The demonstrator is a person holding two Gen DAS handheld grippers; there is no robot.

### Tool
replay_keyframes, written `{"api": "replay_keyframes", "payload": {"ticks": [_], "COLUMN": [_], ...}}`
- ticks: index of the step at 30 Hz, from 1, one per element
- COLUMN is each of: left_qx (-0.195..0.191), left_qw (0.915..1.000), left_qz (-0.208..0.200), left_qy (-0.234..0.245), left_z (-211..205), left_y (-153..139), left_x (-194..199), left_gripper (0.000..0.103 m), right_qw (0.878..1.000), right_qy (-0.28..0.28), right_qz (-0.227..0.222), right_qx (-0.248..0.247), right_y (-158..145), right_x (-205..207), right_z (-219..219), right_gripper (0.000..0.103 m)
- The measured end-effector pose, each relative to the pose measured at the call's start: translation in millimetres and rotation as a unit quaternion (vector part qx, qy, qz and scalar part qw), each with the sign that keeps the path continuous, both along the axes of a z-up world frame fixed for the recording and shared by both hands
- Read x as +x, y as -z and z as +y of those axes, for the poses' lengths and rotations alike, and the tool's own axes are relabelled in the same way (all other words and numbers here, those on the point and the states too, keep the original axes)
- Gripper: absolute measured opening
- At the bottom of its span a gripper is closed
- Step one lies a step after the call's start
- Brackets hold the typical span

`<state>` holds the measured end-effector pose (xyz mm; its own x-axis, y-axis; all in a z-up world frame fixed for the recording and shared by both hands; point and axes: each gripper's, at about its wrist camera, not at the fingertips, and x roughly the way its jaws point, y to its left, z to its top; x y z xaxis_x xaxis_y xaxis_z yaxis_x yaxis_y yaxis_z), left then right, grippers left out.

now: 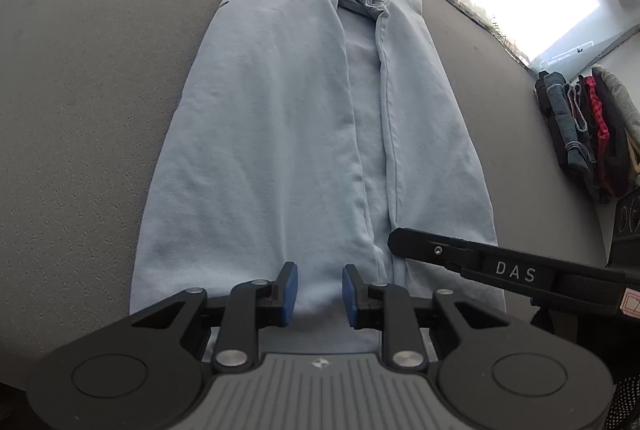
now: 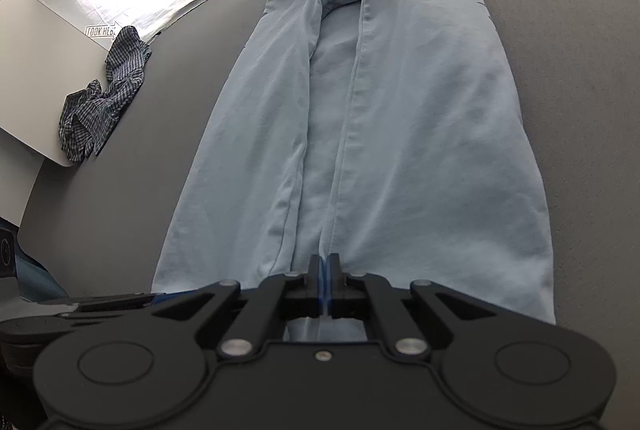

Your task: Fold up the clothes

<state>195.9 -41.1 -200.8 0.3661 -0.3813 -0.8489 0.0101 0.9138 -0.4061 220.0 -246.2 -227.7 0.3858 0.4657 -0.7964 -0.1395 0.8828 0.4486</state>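
Left wrist view: the pale blue garment (image 1: 304, 133), sides folded in, lies lengthwise on the grey bench (image 1: 92, 89). Left tongs (image 1: 320, 290) stand spread over its 6 o'clock hem; right tongs (image 2: 325, 270) pinch that hem. Next, probably, left grips and both carry it toward 12 o'clock.

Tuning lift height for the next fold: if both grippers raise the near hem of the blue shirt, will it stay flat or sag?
Likely sags: the blue shirt is thin cloth, already creased and bunched at its far end. Probably light. The right gripper is shut on the hem; the left gripper has its jaws apart, so one corner may droop.
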Motion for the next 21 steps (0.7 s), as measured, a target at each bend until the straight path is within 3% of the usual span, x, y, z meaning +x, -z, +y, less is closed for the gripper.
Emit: {"api": "replay_keyframes", "payload": {"ticks": [4,6,8,10,12,18,21], "left_qx": [0.003,0.006,0.011,0.018,0.029,0.022,0.028], "left_qw": [1.0,0.9999,0.9998,0.9995,0.9992,0.9983,0.9973], "left_qz": [0.001,0.006,0.013,0.014,0.001,-0.051,-0.056], "left_qy": [0.003,0.006,0.01,0.021,0.027,-0.015,-0.04], "left_z": [-0.7,-2.0,-4.0,-8.0,-9.4,10.3,19.8], "left_y": [-0.6,-1.5,-3.0,-8.3,-17.0,-45.1,-48.0], "left_x": [0.6,2.8,5.9,10.5,15.0,45.0,70.3], "left_gripper": [0.028,0.028,0.03,0.044,0.045,0.052,0.052], "right_qw": [1.0,1.0,0.998,0.995,0.992,0.994,0.989], "right_qy": [-0.001,-0.004,-0.009,-0.007,0.007,0.049,0.076], "right_qz": [0.011,0.026,0.045,0.052,0.043,-0.031,-0.049], "right_qx": [0.005,0.014,0.041,0.081,0.118,0.095,0.116], "right_y": [-0.4,-1.2,-3.5,-8.8,-18.1,-47.5,-48.4], "right_x": [4.2,9.1,15.1,20.7,27.3,64.9,91.3], "right_z": [-0.9,-1.6,-2.5,-5.2,-10.5,-26.0,-37.9], "right_gripper": [0.003,0.009,0.029,0.03,0.03,0.032,0.023]}}
